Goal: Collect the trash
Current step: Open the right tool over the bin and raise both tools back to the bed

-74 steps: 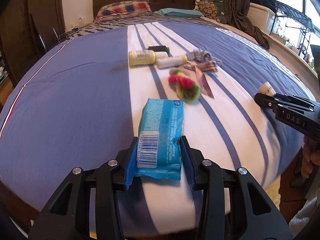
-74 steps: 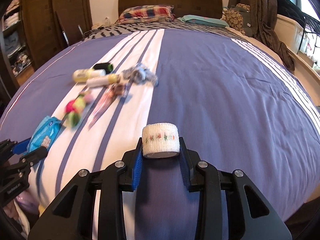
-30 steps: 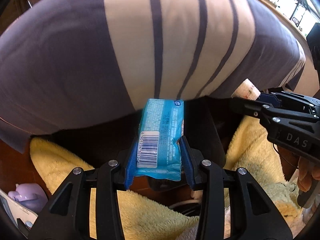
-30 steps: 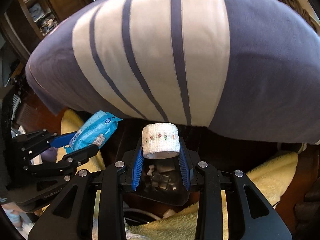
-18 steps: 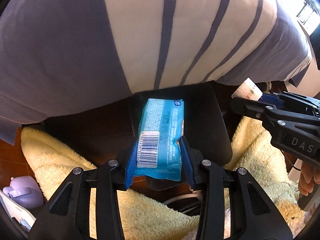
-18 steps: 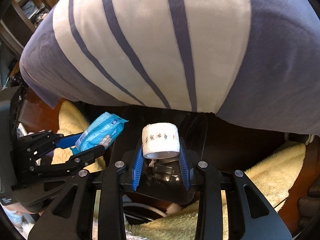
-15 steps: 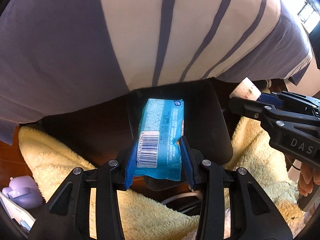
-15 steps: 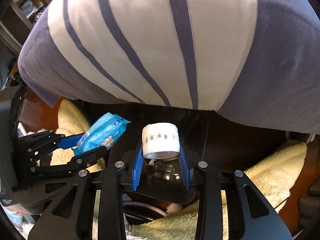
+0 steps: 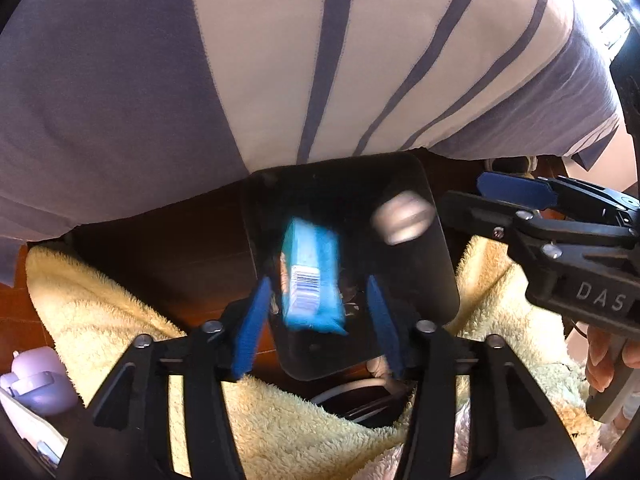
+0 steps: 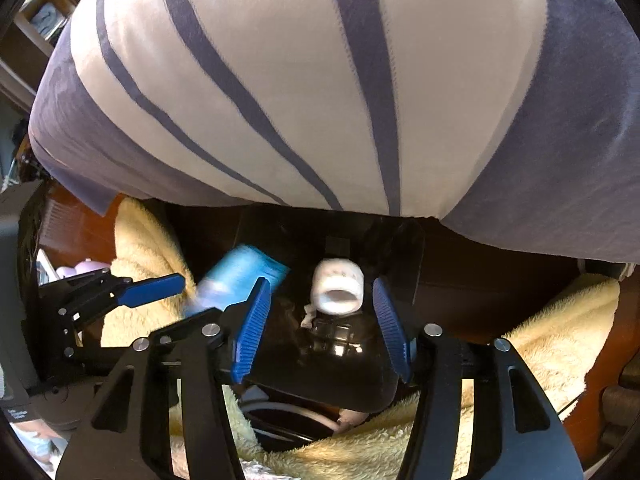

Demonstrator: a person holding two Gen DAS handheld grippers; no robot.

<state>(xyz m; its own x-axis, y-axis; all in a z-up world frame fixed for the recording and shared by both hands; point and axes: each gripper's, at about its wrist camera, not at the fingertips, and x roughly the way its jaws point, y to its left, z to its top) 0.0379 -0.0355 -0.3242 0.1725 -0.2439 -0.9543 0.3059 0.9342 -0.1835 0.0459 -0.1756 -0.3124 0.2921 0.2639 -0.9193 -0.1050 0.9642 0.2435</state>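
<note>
Both grippers hang over a black trash bin (image 9: 436, 264) on the floor at the foot of the bed. My left gripper (image 9: 318, 320) is open; the blue wipes pack (image 9: 310, 276) is loose between its fingers, blurred, falling into the bin. My right gripper (image 10: 320, 322) is open; the white tape roll (image 10: 338, 286) is loose and blurred over the bin (image 10: 404, 240). The roll also shows in the left wrist view (image 9: 402, 218), with the right gripper (image 9: 516, 200) beside it. The pack (image 10: 236, 280) and left gripper (image 10: 156, 296) show in the right wrist view.
The striped purple and white bedspread (image 9: 280, 60) hangs over the bed edge just behind the bin. A fluffy yellow rug (image 9: 120, 320) lies around the bin on the wooden floor. A lilac object (image 9: 36, 384) sits at the far left.
Both grippers opened over the bin. The blue pack and the tape roll left the fingers and are dropping into the bin.
</note>
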